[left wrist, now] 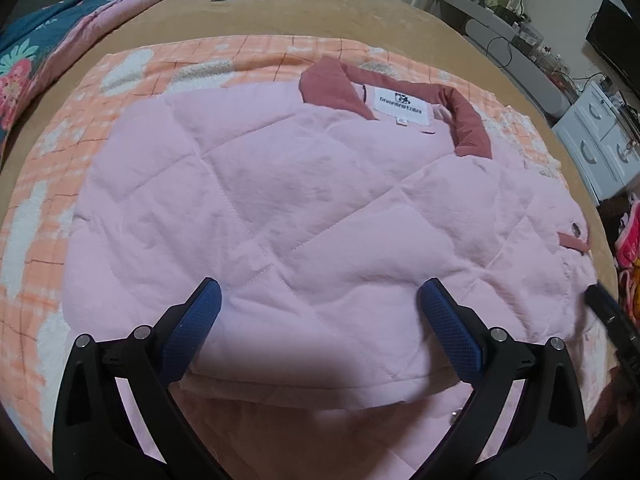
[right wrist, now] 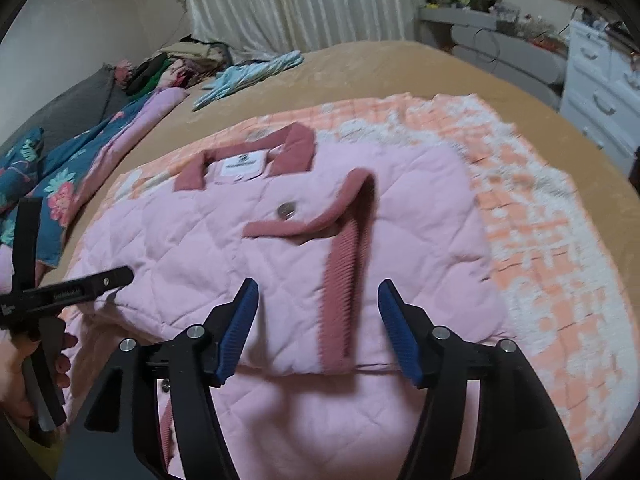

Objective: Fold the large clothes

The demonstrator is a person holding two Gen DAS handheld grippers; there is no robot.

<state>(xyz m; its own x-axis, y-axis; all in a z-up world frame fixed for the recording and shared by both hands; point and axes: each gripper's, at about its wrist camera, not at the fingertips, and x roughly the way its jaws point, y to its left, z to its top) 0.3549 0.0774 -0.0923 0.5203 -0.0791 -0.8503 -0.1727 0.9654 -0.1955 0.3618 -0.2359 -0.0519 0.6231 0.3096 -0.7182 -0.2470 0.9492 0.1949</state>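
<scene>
We find the pink quilted jacket (left wrist: 280, 208) lying flat on the checked orange blanket (left wrist: 52, 208) spread over the bed (left wrist: 280, 12), collar (left wrist: 332, 84) at twelve o'clock, apparently so both hands can work the near hem. Our left gripper (left wrist: 318, 312) hovers over that hem with fingers spread and nothing between them; our right gripper (right wrist: 318, 328) has fingers apart, empty, straddling the sleeve cuff (right wrist: 340, 276). The sleeve is folded across the front, and the body looks partly folded.

Quilted matt pink cloth jacket (left wrist: 304, 216) with ribbed collar (left wrist: 468, 120) — lying on a fuzzy checked blanket (left wrist: 52, 184).
</scene>
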